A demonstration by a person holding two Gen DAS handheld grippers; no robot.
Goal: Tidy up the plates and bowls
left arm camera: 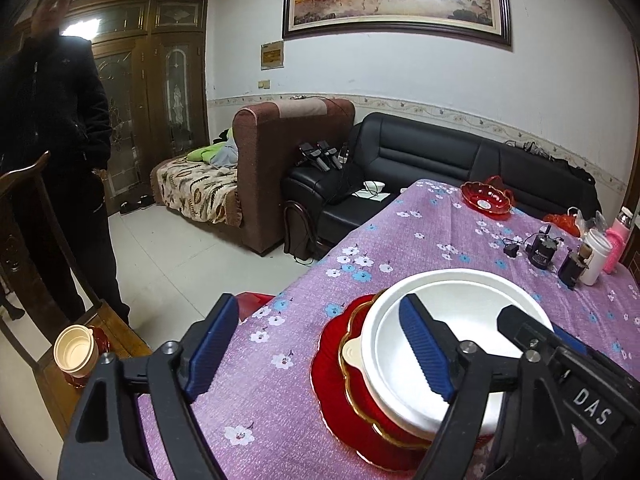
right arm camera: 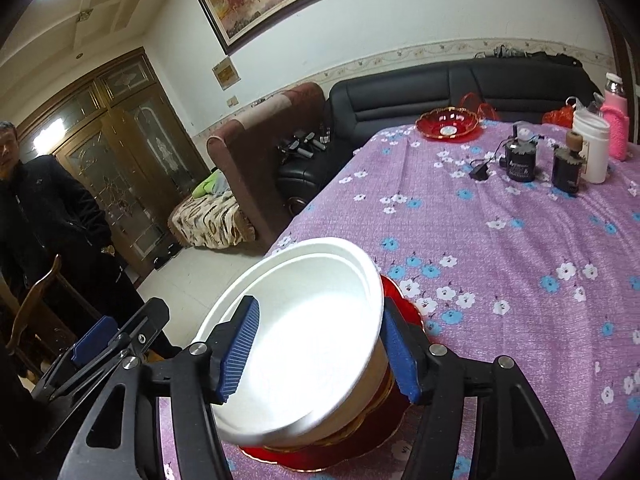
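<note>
white bowl: sits tilted on top of the stack at the near left edge of the table, rim dipping toward the near-left side, so it doesn't look fully seated yet.

right gripper: straddling the bowl, one blue pad inside the rim on the left, the other against the outer wall on the right. Looks clamped on that bowl, though I can't swear both pads are pressing.

left gripper: jaws spread wide, nothing between them. It hovers just left of the stack, right finger over the bowl's rim, left finger out over the table edge.

key relation: the bowl lies dead ahead between the right gripper's fingers, so the right hand is the one that counts. I'd guess the next bit is levelling it down into the stack.

stack: red plate at the bottom, gold-rimmed red dish on it, a cream lidded piece peeking out under the bowl.

in the way: mostly the left gripper, it's crowding the same rim.

other stuff: red bowl at the far end, black jars and a white cup far right, all well apart. Cream bowls off the table to the left.
</note>
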